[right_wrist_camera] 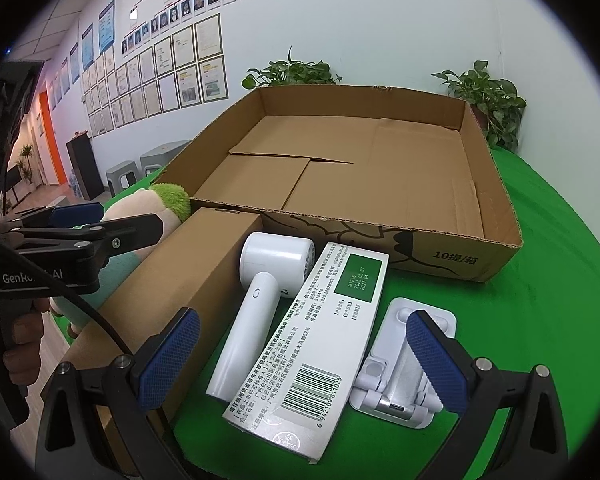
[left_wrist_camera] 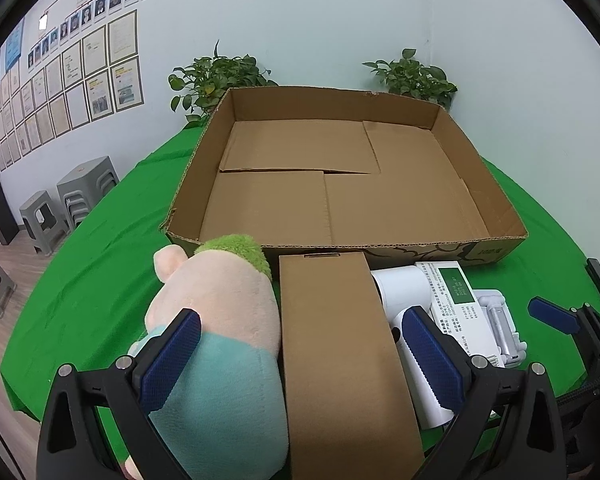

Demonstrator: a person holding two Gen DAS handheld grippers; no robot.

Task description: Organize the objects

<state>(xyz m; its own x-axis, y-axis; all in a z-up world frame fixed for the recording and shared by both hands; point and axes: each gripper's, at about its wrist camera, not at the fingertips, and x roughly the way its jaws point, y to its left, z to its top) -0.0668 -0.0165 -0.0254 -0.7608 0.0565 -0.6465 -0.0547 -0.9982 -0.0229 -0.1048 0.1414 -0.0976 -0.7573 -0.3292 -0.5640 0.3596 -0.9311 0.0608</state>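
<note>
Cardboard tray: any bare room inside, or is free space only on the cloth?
The cardboard tray holds nothing; its whole floor is free. Green cloth right of the phone stand is bare. The strip before the tray is crowded.

Tray box (right_wrist_camera: 456, 256) front wall reads "10提/箱". White carton (right_wrist_camera: 324, 328): green panel "2025 05 07", "2027.04"; barcode 6942109811023. Left gripper (right_wrist_camera: 76, 216) body: "GenRo… AI", partly hidden.

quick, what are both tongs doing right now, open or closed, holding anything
Left tongs: open, holding nothing, poised over the plush toy and brown box.
Right tongs: open, holding nothing, poised over the white medicine box.
</note>
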